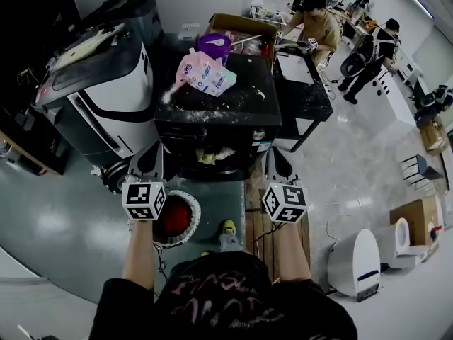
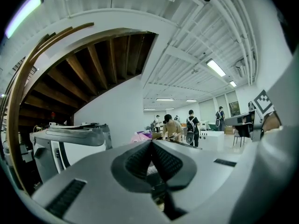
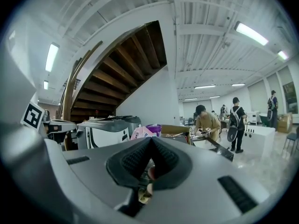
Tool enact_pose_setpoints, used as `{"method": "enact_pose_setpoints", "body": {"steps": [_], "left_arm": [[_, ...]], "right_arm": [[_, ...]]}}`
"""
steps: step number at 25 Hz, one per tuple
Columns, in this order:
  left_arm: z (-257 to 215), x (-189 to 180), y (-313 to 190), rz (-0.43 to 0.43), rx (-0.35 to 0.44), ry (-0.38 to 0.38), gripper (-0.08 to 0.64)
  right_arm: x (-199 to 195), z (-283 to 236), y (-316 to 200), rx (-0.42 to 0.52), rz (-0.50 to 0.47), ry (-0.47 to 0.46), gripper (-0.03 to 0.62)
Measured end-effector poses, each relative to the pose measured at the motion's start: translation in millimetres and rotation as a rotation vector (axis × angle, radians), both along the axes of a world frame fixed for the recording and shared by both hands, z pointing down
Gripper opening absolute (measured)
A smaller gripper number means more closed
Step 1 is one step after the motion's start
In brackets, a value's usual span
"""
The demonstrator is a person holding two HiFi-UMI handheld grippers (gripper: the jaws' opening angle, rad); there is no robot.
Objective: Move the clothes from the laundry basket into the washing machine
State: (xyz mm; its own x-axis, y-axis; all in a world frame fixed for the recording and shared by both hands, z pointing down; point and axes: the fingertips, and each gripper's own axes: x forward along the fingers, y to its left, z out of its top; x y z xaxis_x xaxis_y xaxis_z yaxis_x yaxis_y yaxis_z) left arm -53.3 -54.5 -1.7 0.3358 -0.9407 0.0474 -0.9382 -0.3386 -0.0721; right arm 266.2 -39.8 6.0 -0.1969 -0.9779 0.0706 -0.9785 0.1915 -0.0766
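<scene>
The black washing machine (image 1: pixel 219 122) stands straight ahead, and something pale yellow shows in its front opening (image 1: pixel 207 156). Below it on the floor sits the round white-rimmed laundry basket (image 1: pixel 195 217) with red clothes (image 1: pixel 173 219) inside. My left gripper (image 1: pixel 151 156) is held level above the basket's left side, shut and empty. My right gripper (image 1: pixel 274 156) is level at the machine's right front corner, also shut and empty. In the left gripper view the left gripper's (image 2: pixel 152 146) pads meet with nothing between them. The right gripper's (image 3: pixel 151 143) pads do the same in the right gripper view.
A pink detergent bag (image 1: pixel 204 73), a purple tub (image 1: pixel 214 46) and spilled white powder lie on the washer's top. A grey-and-white machine (image 1: pixel 99 91) stands at the left. A wooden pallet (image 1: pixel 256 222) lies at the right. People work at tables (image 1: pixel 318 23) behind.
</scene>
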Motion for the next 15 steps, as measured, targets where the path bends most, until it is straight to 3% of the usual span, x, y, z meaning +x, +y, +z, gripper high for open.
{"method": "enact_pose_setpoints", "body": {"steps": [15], "left_arm": [[-4, -16, 5, -0.023, 0.004, 0.002, 0.011]], "right_arm": [[-5, -9, 0, 0.010, 0.003, 0.011, 0.003]]}}
